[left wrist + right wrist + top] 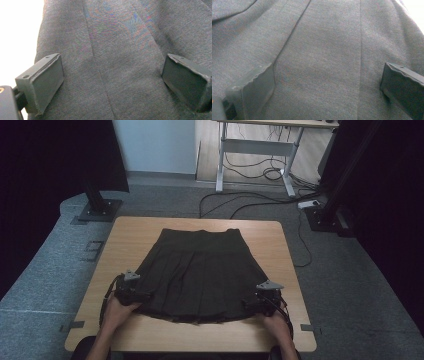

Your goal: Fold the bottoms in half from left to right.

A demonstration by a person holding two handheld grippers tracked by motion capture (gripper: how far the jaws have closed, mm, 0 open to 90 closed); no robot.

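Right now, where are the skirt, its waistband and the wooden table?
skirt [197, 280]: high view, middle of the pleated cloth.
waistband [200, 239]: high view, far top band.
table [280, 330]: high view, bare wood at the near right corner.

A wooden table [125, 237] with a dark skirt [197, 272] on it

The pleated skirt lies spread flat across the middle of the tabletop, waistband toward the far edge, hem near the front; bare wood shows on both sides.

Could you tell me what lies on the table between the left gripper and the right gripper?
In the high view, the dark skirt's hem spans the stretch between the left gripper and the right gripper, both open over its near corners.
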